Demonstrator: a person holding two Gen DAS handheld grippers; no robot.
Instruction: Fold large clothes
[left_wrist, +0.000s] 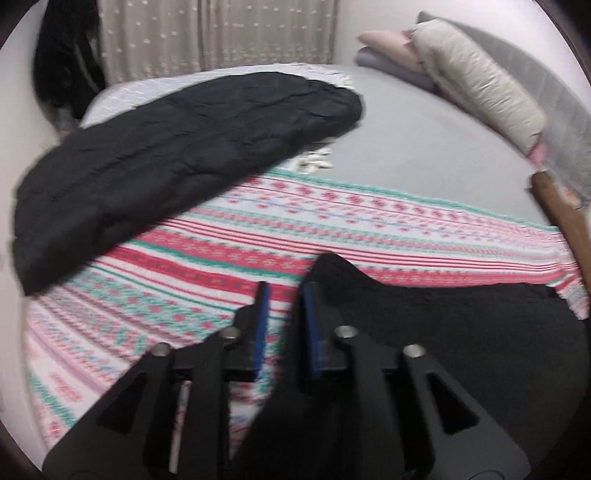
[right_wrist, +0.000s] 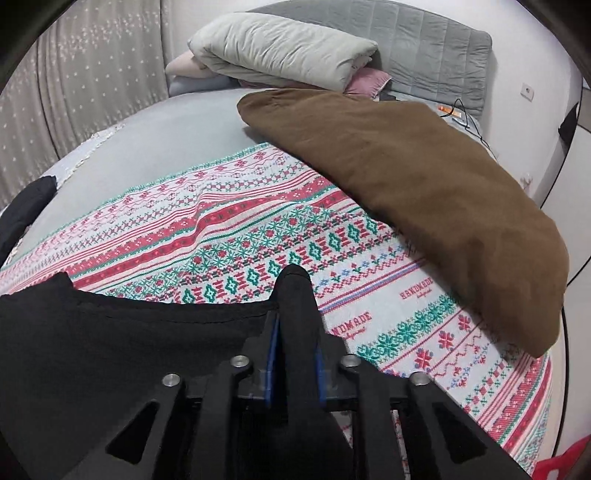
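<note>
A black garment (left_wrist: 461, 325) hangs stretched between my two grippers over a red, green and white patterned blanket (left_wrist: 280, 236) on the bed. In the left wrist view my left gripper (left_wrist: 284, 295) shows a gap between its blue pads; the cloth drapes over its right finger (left_wrist: 312, 332), and I cannot tell whether it is pinched. In the right wrist view my right gripper (right_wrist: 293, 317) is shut on a bunched corner of the black garment (right_wrist: 110, 350), which spreads to the left. The blanket also shows there (right_wrist: 258, 236).
A black puffy jacket (left_wrist: 177, 155) lies at the far left of the bed. A brown garment (right_wrist: 424, 192) lies along the right side. Folded pillows and a duvet (right_wrist: 284, 48) are piled against the grey headboard (right_wrist: 424, 44). A curtain (left_wrist: 218, 33) hangs behind.
</note>
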